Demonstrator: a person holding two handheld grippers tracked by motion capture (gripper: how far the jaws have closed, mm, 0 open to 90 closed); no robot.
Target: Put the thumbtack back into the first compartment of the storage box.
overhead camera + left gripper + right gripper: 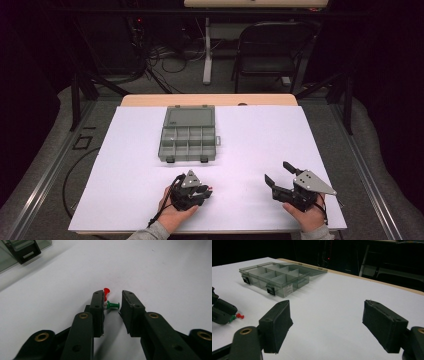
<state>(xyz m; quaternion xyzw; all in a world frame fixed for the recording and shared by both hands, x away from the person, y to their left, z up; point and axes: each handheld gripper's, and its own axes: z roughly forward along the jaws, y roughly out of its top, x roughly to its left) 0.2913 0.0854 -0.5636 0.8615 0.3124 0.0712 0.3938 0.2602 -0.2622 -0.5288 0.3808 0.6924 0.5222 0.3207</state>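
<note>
1. White covers the tabletop (260, 145) in the high view, with a wooden edge showing along the far side. A grey translucent organizer box (188, 133) lies open at the middle-left, its lid folded back away from the person and its divided compartments toward them. The left gripper (206, 190) is held low over the near part of the tabletop, just in front of the box's near edge, in the person's left hand (172, 212). A tiny red speck sits at its tip. The right gripper (277, 172) is held well apart to the right, in the right hand (306, 215), its jaws spread wide and pointing toward the far left.

2. From the left gripper view, the jaws are partly open with a narrow gap. A green pushpin (113, 305) lies crosswise in that gap, its pin end against the left jaw and its head near the right jaw. A red pushpin (106, 292) stands just beyond it, beside the left jaw's tip. One latch of the box shows at the top left.

3. From the right gripper view, the jaws are spread wide with bare white surface between them. The box lies beyond, to the left, and both pushpins show at the far left by the other gripper's tip.
</note>
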